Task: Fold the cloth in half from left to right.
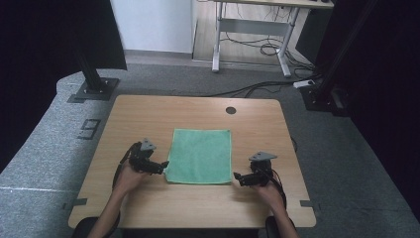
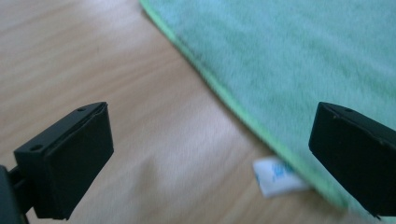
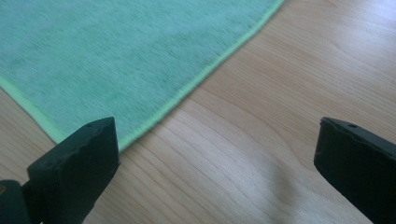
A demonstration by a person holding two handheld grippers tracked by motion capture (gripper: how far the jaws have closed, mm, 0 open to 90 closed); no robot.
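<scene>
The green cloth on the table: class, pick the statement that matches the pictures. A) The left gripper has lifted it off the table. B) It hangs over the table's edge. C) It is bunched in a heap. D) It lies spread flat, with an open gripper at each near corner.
D: the green cloth lies flat on the table, with the left gripper and right gripper at its near corners, jaws apart.

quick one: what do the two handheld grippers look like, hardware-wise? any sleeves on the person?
Both are black. The left gripper and right gripper each carry a grey three-cornered plate on top and trail a black cable. Each has two blocky black jaws with flat inner faces and small screw holes near the tips. Forearms are bare; no sleeves visible.
</scene>
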